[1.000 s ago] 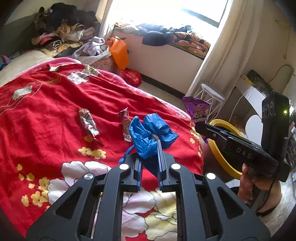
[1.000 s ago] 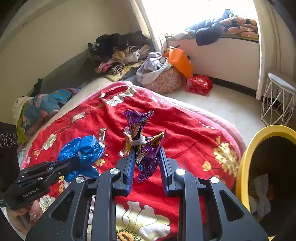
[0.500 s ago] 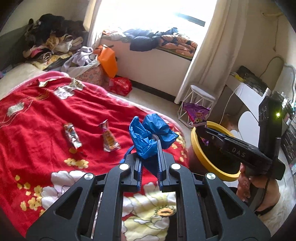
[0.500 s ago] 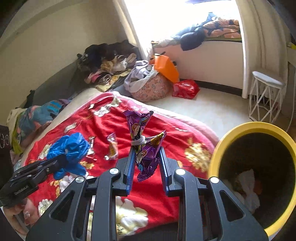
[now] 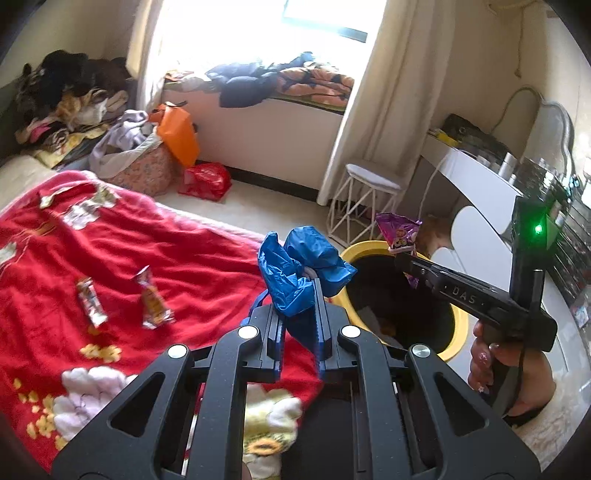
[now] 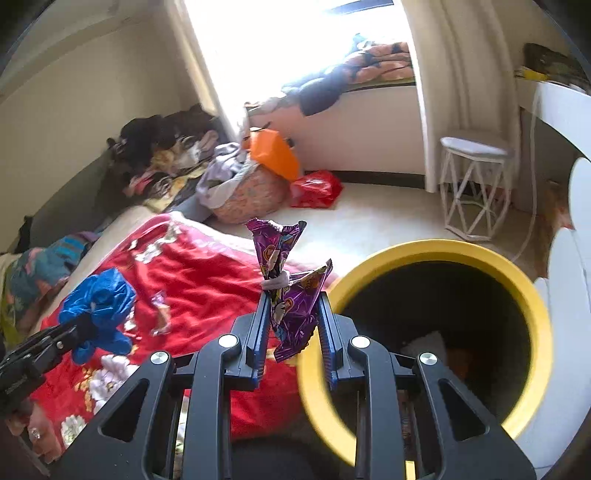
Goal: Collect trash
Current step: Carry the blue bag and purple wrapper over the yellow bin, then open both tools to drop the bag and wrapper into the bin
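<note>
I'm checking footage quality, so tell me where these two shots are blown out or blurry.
Left wrist view: the window is overexposed to white, the two wrappers on the red blanket look smeared. Right wrist view: the window is blown out too, and the near rim of the yellow bin is blurred; both curve at the edges from fisheye.

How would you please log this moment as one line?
left gripper: shut on blue bag | right gripper: shut on purple wrapper | bin: close by | two wrappers on bed
</note>
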A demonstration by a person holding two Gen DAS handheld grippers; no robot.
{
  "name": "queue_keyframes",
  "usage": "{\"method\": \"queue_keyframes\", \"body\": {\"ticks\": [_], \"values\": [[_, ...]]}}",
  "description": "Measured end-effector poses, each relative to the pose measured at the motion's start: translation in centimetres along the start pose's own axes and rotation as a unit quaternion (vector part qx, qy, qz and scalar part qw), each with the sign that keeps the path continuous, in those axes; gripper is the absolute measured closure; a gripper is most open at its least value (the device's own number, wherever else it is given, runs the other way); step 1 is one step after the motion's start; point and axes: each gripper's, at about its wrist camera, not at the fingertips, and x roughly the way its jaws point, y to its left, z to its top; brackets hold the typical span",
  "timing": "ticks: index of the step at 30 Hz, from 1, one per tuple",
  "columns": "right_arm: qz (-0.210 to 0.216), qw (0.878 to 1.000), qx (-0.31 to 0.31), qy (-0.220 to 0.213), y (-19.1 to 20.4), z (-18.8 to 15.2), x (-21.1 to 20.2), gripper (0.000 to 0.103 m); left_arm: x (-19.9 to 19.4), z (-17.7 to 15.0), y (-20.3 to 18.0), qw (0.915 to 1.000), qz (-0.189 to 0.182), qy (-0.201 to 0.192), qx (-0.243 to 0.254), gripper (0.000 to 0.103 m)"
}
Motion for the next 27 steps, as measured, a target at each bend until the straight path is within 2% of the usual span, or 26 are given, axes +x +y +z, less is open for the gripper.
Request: {"method": "queue_keyframes", "body": {"ticks": [8, 14, 21, 27], "values": [[-0.036, 0.999, 0.038, -0.013, -4.2, 0.1, -1.3, 0.079, 2.3, 0.2, -3.1, 0.9994, -0.017, 0.015, 0.026, 0.095], [-0.065, 0.996, 0.064, -0.002, -7.2, -0.2, -1.1, 0.079, 4.3, 0.0, -5.1, 0.9985, -0.028, 0.03, 0.037, 0.095], [-0.076, 0.993, 0.093, 0.008, -9.5, -0.8, -1.1, 0.078, 7.3, -0.1, -7.5, 0.9962, -0.038, 0.055, 0.056, 0.094], [-0.077, 0.989, 0.122, 0.022, -11.3, -1.4, -0.9, 0.07, 10.0, -0.7, -8.6, 0.9939, -0.045, 0.076, 0.067, 0.093]]}}
